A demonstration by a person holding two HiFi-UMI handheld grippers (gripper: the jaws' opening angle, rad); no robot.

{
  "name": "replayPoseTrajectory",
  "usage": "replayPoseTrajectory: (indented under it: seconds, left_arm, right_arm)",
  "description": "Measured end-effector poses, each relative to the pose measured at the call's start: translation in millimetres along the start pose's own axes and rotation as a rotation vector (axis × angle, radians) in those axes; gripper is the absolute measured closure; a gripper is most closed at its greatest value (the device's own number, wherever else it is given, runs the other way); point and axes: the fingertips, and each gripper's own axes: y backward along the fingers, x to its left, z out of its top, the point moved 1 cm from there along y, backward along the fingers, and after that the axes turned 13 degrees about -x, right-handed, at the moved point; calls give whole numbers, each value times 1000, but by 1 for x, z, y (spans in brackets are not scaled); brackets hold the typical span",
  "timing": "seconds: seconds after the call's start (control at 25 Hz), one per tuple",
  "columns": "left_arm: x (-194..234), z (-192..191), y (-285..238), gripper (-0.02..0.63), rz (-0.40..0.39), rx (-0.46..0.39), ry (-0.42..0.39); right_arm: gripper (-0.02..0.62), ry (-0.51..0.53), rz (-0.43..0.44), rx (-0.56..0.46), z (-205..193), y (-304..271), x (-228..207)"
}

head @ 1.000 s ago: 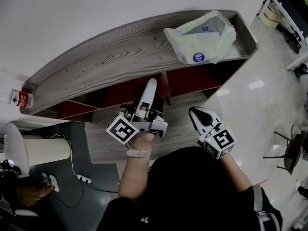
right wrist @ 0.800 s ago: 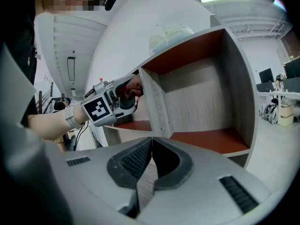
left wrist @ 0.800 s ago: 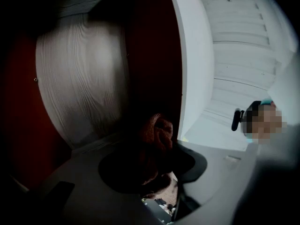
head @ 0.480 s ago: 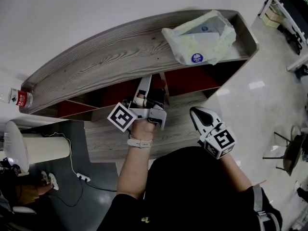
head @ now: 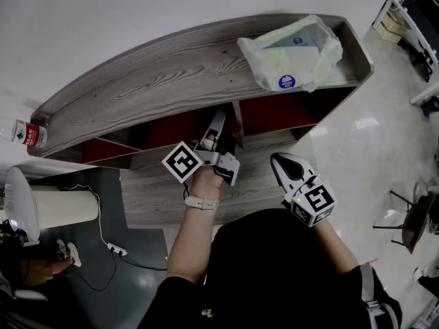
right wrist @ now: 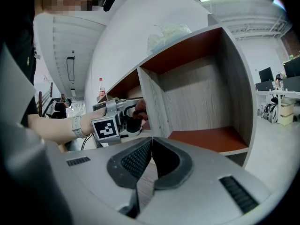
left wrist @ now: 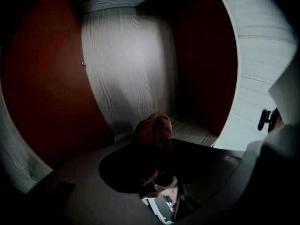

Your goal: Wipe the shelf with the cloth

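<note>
I've got the L gripper [head: 217, 125] reaching into the shelf [head: 151, 81] at frame centre, tips under the top board. Its jaws are clamped on a bunched reddish-brown cloth [left wrist: 154, 131]. The cloth sits low in a red-walled compartment, just in front of the wood-grain divider [left wrist: 131, 64]; I can't tell if it touches. My R gripper [head: 283, 162] hangs lower right of centre, outside the shelf, jaws closed tip to tip w/ nothing btwn them. A plastic bag [head: 291, 52] lies on the shelf top, upper right, and a bottle [head: 25, 135] is at the far left edge.
</note>
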Motion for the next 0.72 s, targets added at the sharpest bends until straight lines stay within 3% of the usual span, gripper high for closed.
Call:
replayPoseTrajectory:
  seconds: [0.12,0.32,0.72]
  left_arm:
    - [5,-2,4,443,25,14,-9]
    - [2,12,5,443,27,0,-96]
    - [-11,33,-24,443,-69,-22,-114]
  right_arm:
    - [598,0,1,0,-1,0,1]
    - [598,-3,-13,5,-1,-1,0]
    - [598,5,-43,-4,6,0,-5]
